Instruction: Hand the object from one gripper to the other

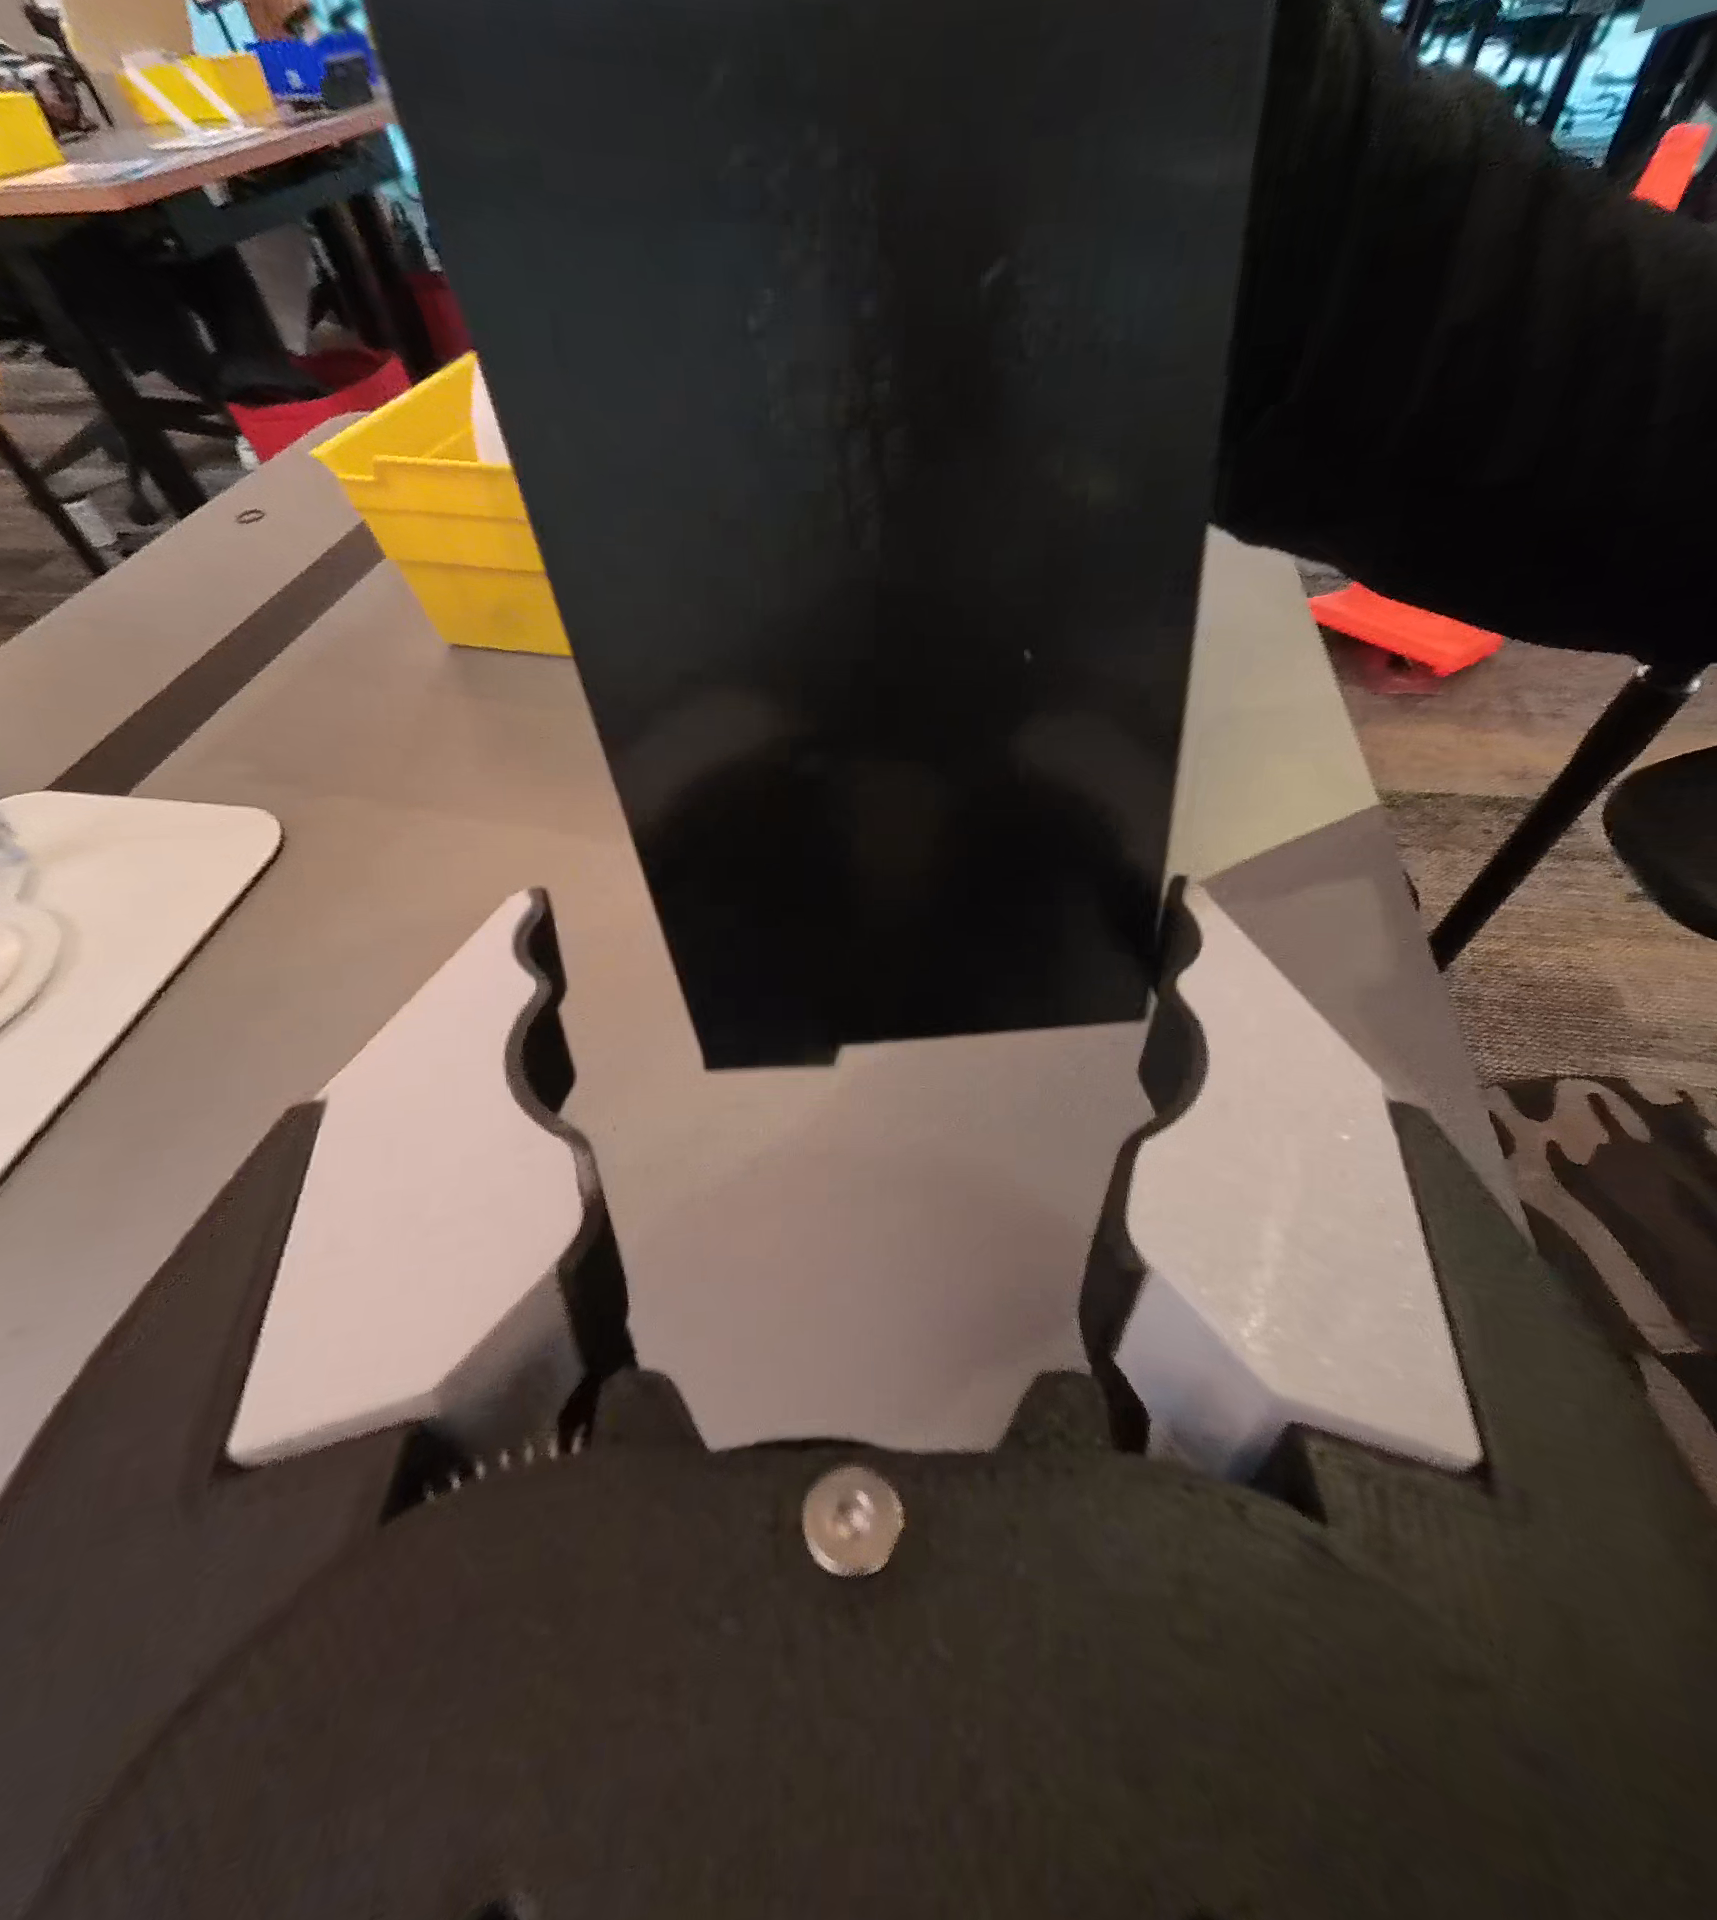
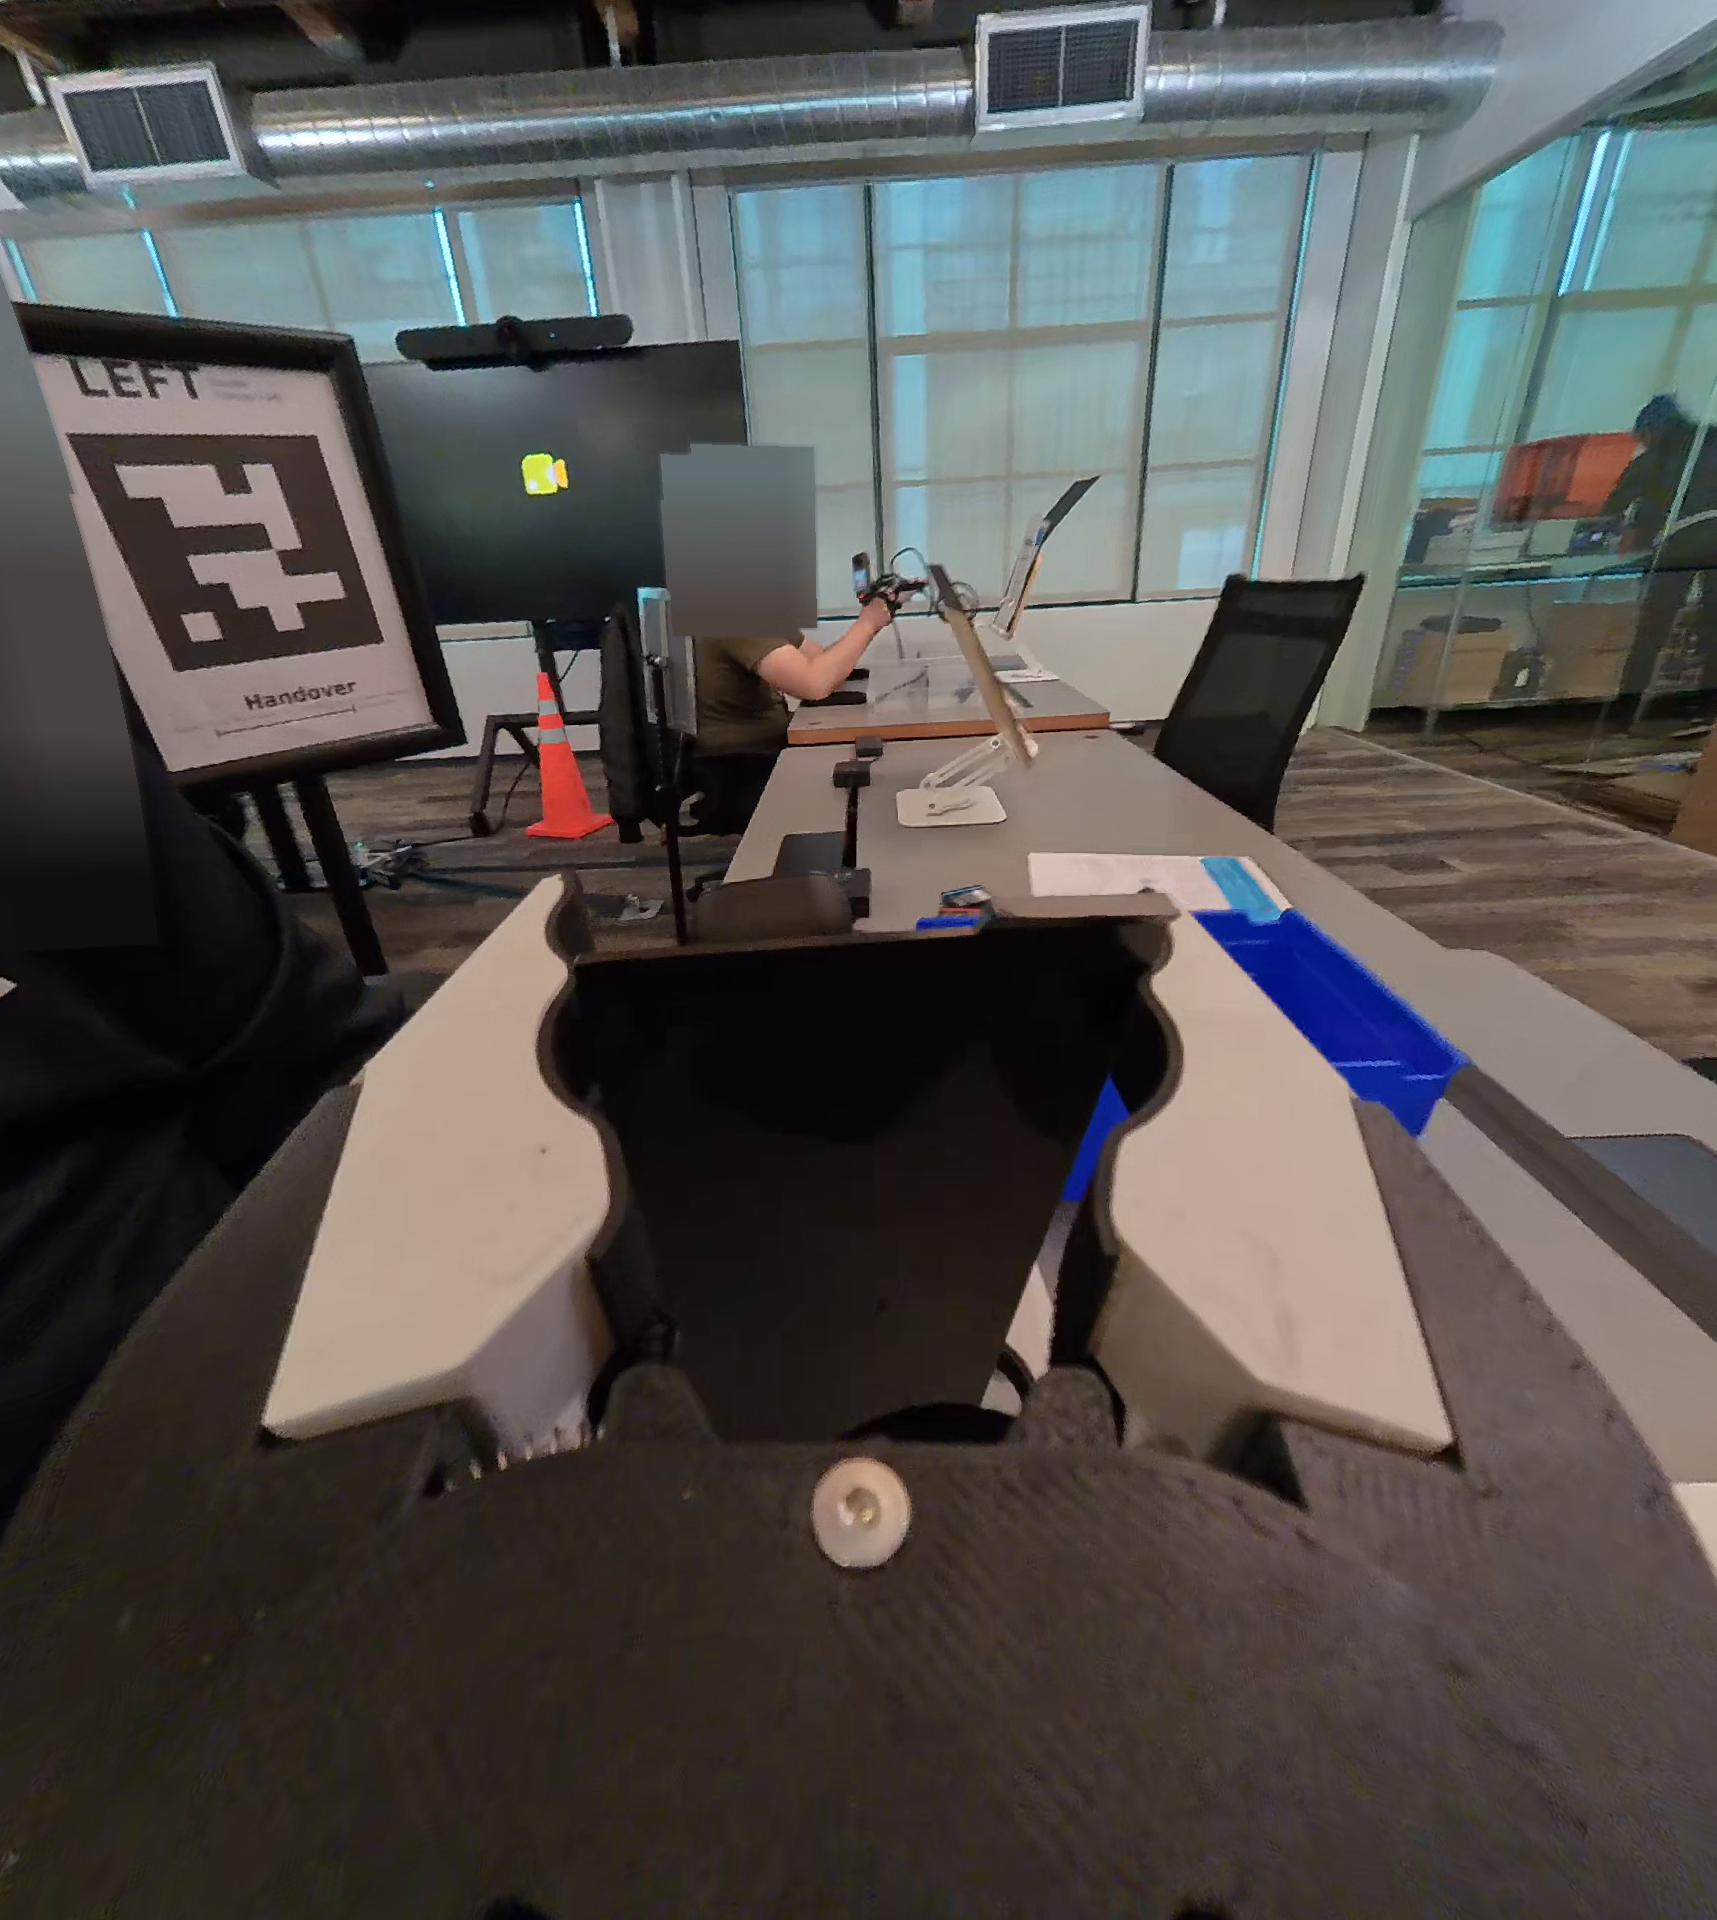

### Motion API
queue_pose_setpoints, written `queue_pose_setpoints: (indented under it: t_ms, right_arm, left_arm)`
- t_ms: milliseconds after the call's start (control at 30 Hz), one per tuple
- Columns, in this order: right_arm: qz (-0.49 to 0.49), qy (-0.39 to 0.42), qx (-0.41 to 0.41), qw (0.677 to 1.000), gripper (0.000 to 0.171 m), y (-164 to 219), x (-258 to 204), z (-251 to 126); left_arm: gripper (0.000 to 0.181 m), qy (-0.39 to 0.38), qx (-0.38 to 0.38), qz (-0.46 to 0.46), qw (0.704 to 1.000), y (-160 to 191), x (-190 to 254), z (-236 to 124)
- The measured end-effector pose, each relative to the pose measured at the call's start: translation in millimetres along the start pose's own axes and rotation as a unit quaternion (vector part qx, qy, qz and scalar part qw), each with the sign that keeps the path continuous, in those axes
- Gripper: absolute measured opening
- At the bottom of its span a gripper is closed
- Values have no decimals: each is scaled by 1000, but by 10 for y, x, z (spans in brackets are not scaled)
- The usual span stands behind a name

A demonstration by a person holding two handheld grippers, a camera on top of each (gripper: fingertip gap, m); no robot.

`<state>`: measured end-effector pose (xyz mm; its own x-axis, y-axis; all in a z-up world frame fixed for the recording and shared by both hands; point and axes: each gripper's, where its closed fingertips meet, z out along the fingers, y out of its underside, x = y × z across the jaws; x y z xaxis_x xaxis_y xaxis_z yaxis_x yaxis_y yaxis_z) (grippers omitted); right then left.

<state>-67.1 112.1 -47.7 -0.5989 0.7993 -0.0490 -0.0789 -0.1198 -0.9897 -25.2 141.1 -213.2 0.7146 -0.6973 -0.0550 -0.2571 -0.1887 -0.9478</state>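
- Table [image 1: 334, 748]: long and grey, below both hand-held grippers. A yellow bin [image 1: 449, 540] sits on it in the left wrist view and a blue bin [image 2: 1342, 1013] in the right wrist view. Neither is in the way.
- Black panel [image 1: 833, 468]: a flat, rigid, glossy black sheet with straight edges and square corners, and a small notch on its lower edge. It is held in the air above the table. In the left wrist view it hangs upright with its lower edge between the two fingers. In the right wrist view [image 2: 843, 1164] it fills the gap between that gripper's fingers.
- Right hand-held gripper [image 2: 859, 971]: fingers spread about as wide as the panel. It looks closed on the panel's side edges, though contact on the right side is not plain.
- Left hand-held gripper [image 1: 859, 935]: wide open and holding nothing. The right finger [image 1: 1181, 997] touches or nearly touches the panel's edge. The left finger stands apart from it.
- Step in hand, by my reading: the left takes over from the right. Slide the left further along the panel so more of it sits between the pads, centre it, then close squarely on both side edges.
- Risk: the sheet is slick and thin and could pivot or slip. The right should let go only once the left is firm.
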Motion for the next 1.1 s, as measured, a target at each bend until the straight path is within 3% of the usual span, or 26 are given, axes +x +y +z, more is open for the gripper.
queue_pose_setpoints:
  t_ms: [200,300,367,433,500,700,767,933,1100]
  right_arm:
    - [-44,46,39,997,100,-241,73,-150]
    - [-87,89,68,990,100,-397,98,-250]
    - [-130,122,78,981,99,-472,91,-296]
    - [-183,149,72,969,99,-499,36,-298]
    - [-238,169,49,955,100,-473,-31,-254]
    - [-366,175,-50,913,100,-204,-204,-52]
    - [-432,170,-108,879,100,-22,-262,30]
    - [-602,123,-248,749,99,535,-438,205]
    - [-692,55,-296,656,99,957,-652,351]
  left_arm:
    - [118,-20,10,-44,999,31,-93,-115]
    - [114,27,56,-149,987,4,-37,-143]
    - [108,82,133,-249,956,-135,-3,-218]
    - [99,145,212,-334,907,-287,-3,-348]
    - [99,171,251,-391,869,-303,-78,-410]
    - [99,208,267,-459,821,-275,-154,-435]
    - [100,232,269,-471,808,-318,-163,-472]
    - [107,278,262,-489,784,-438,-293,-566]
    - [119,363,225,-475,769,-628,-205,-603]
